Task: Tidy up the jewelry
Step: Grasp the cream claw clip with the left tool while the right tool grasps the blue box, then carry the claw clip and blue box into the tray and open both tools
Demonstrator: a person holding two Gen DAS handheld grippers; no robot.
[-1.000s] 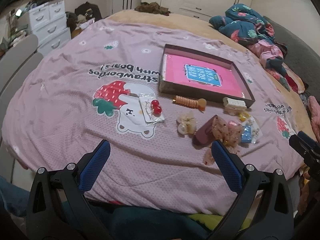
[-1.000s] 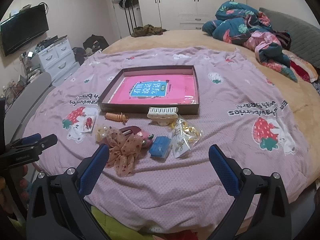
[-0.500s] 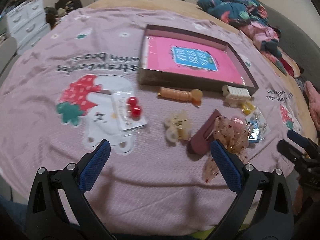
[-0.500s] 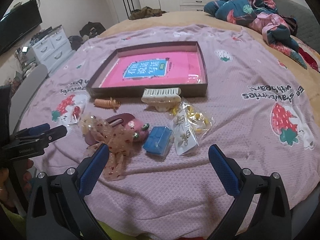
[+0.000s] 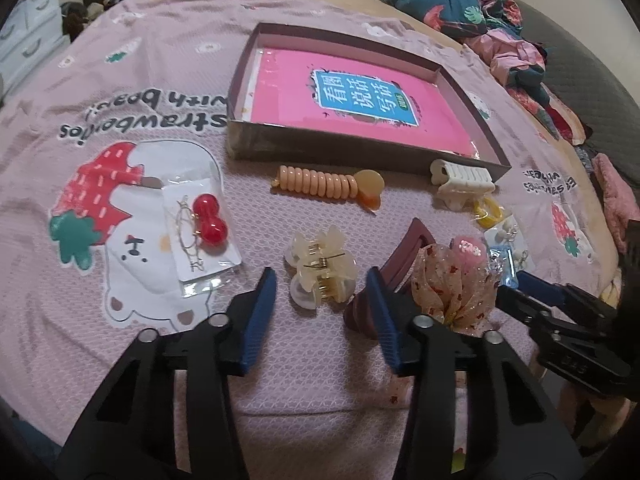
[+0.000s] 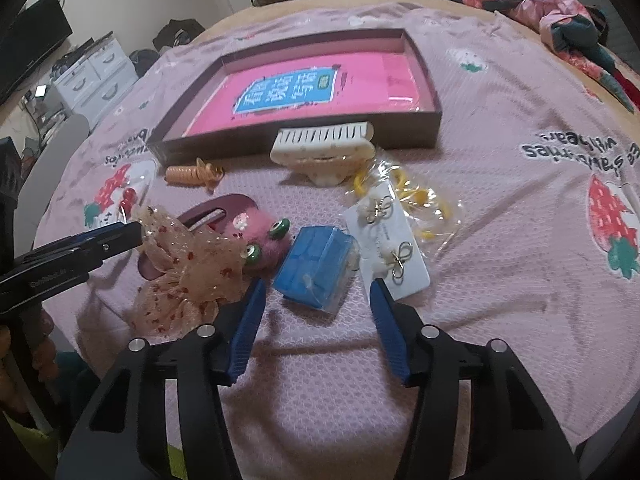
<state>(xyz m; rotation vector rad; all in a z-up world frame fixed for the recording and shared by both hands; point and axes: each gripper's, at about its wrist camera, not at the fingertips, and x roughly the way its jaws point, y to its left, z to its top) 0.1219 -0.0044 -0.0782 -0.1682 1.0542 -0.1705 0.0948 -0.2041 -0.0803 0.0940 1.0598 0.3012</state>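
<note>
Hair clips and jewelry lie on a pink bedspread in front of a brown tray (image 5: 256, 144) lined with a pink booklet. My left gripper (image 5: 322, 286) is open, its jaws on either side of a clear yellowish claw clip (image 5: 320, 270), just short of it. My right gripper (image 6: 316, 292) is open around the near end of a blue box (image 6: 316, 268). Nearby lie a maroon clip (image 5: 404, 258), a sheer bow (image 6: 192, 264), red cherry earrings in a packet (image 5: 208, 220), an orange coil tie (image 5: 320, 180), a white claw clip (image 6: 324, 148) and an earring card (image 6: 388, 240).
The tray (image 6: 428, 128) stands beyond the items. A heap of floral bedding (image 5: 460, 0) lies at the far right. White drawers (image 6: 96, 72) and a television (image 6: 28, 52) stand off the bed to the left. The bed's edge runs just below both grippers.
Both grippers have moved forward and down toward the items. Their jaws have narrowed. The left now frames the clear claw clip, the right the blue box.
</note>
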